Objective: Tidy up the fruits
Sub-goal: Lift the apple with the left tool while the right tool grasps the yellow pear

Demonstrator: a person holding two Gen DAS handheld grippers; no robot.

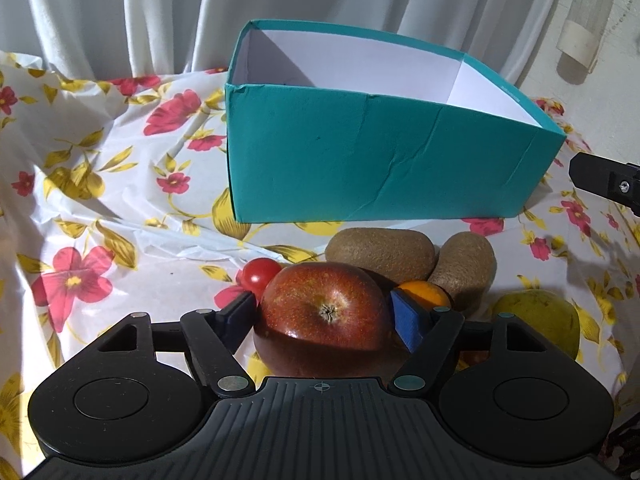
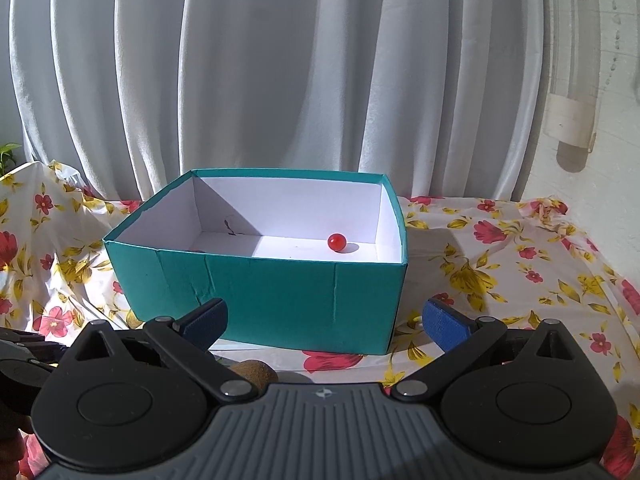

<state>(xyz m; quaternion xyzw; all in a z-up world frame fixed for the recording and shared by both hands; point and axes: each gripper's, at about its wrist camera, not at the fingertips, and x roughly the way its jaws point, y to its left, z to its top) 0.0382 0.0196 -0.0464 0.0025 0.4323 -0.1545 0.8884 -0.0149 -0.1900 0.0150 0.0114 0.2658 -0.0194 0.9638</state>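
A red apple [image 1: 326,312] lies on the flowered tablecloth between the blue pads of my left gripper [image 1: 322,304], which touch its two sides. Behind it lie a cherry tomato [image 1: 260,274], two kiwis [image 1: 380,250] [image 1: 466,268] and an orange fruit [image 1: 426,294], with a green fruit [image 1: 544,316] to the right. The teal box [image 1: 360,160] stands just beyond them. In the right wrist view the box [image 2: 280,300] holds one small red tomato [image 2: 337,242]. My right gripper [image 2: 324,320] hovers open before the box's near wall, with nothing between its fingers.
White curtains hang close behind the table. The crumpled flowered cloth [image 1: 100,184] covers the surface left and right of the box. A black finger of the other gripper [image 1: 608,182] pokes in at the right edge. One kiwi [image 2: 254,372] shows below the right gripper.
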